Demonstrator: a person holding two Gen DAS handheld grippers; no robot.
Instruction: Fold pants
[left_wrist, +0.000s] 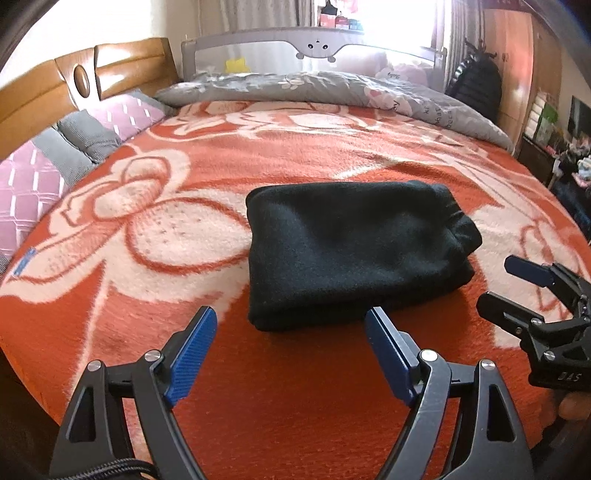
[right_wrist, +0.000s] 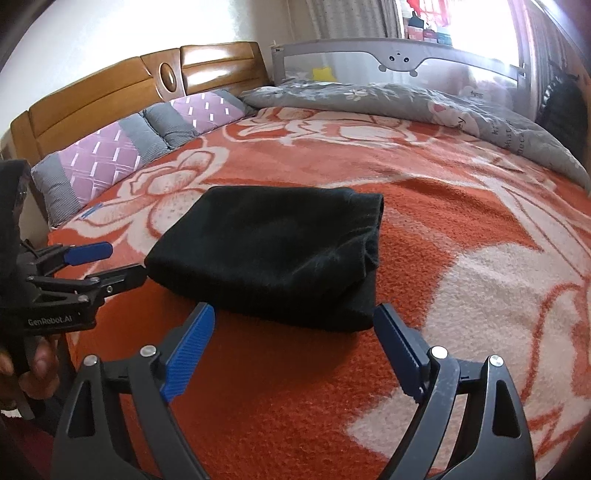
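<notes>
Pants: the black pants (left_wrist: 354, 254) lay folded into a compact thick bundle on the orange-and-cream floral blanket (left_wrist: 184, 229), at the centre of both views.
Left gripper: the left gripper (left_wrist: 291, 332) had its jaws spread wide, holding nothing, with the bundle's near edge at 12 o'clock just beyond the blue pads (left_wrist: 194, 354).
Right gripper: the right gripper (right_wrist: 295, 328) was likewise spread and empty, the bundle just ahead at 12 o'clock.
Hidden: the bundle's underside and inner layers could not be made out; the gripper bodies were cut off at 6 o'clock.
Left view only: the right gripper (left_wrist: 517, 284) showed at 3 o'clock, apart from the pants.
Right view only: the left gripper (right_wrist: 118, 264) showed at 9 o'clock, lower fingertip at the bundle's corner; contact was unclear.
Background: pillows (right_wrist: 110, 162) lay at 10 o'clock, a grey quilt (right_wrist: 424, 99) at 1 o'clock.
</notes>
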